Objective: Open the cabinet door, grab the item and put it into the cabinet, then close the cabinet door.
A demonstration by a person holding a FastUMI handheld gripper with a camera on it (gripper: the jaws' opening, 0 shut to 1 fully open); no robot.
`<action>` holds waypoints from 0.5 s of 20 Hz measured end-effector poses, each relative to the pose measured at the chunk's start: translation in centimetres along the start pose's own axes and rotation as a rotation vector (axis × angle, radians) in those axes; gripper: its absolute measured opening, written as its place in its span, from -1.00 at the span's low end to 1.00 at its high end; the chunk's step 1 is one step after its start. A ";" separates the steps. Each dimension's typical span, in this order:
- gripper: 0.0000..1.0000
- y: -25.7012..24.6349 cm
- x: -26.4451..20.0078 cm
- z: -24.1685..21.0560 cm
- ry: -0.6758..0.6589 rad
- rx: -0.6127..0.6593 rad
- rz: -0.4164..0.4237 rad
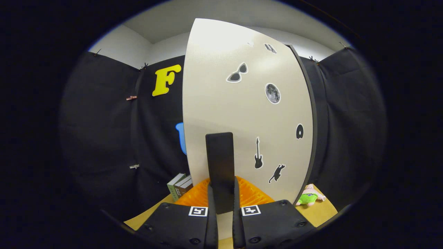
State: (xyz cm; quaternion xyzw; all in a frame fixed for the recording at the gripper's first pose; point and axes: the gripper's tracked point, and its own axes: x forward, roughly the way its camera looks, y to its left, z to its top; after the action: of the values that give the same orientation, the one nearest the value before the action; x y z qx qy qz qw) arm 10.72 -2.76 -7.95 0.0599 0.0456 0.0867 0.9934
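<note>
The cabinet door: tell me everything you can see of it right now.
The cabinet door is a tall, smooth, off-white panel with a dark edge strip on the side toward the plush toy. Stickers dot it: sunglasses, a moon, a guitar, a cat and others. A flat dark vertical handle stands out low on its face, and the gripper has both fingers closed on that handle. Whether the door is ajar cannot be told.

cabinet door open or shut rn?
Cannot tell. The cabinet door fills the view ahead, its interior hidden. The gripper is shut on the door handle.
</note>
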 end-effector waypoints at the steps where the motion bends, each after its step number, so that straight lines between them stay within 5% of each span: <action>1: -0.60 -0.3 -0.3 0.0 0.001 -0.002 -0.003; 10: -0.60 -2.7 -2.9 0.2 -0.002 -0.004 -0.041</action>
State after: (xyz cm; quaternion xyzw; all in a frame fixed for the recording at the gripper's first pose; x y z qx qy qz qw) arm 8.39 -5.97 -7.83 0.0569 0.0455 0.0663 0.9951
